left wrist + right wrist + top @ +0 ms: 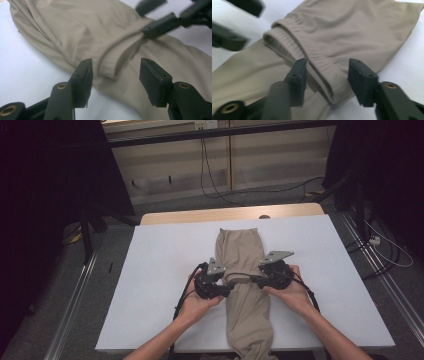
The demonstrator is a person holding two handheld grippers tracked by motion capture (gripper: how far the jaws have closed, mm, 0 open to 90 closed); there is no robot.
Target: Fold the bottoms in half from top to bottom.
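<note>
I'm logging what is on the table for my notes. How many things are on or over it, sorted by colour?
Beige: 1, the folded garment
Black: 2, the left tongs and the right tongs, both open at the garment's ribbed hem
White: 1, the sheet covering the table
Total: 4

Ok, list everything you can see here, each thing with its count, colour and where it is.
Garment: one, beige, folded lengthwise down the table's middle, ribbed hem across its centre.
Table: one, white top, wooden far edge.
Cables: several, black, on the floor beyond the table.
Left gripper: one, black, at the garment's left edge, jaws apart over the fabric.
Right gripper: one, black, at its right edge, jaws apart around the hem.
Hands: two, holding the grippers.
</note>
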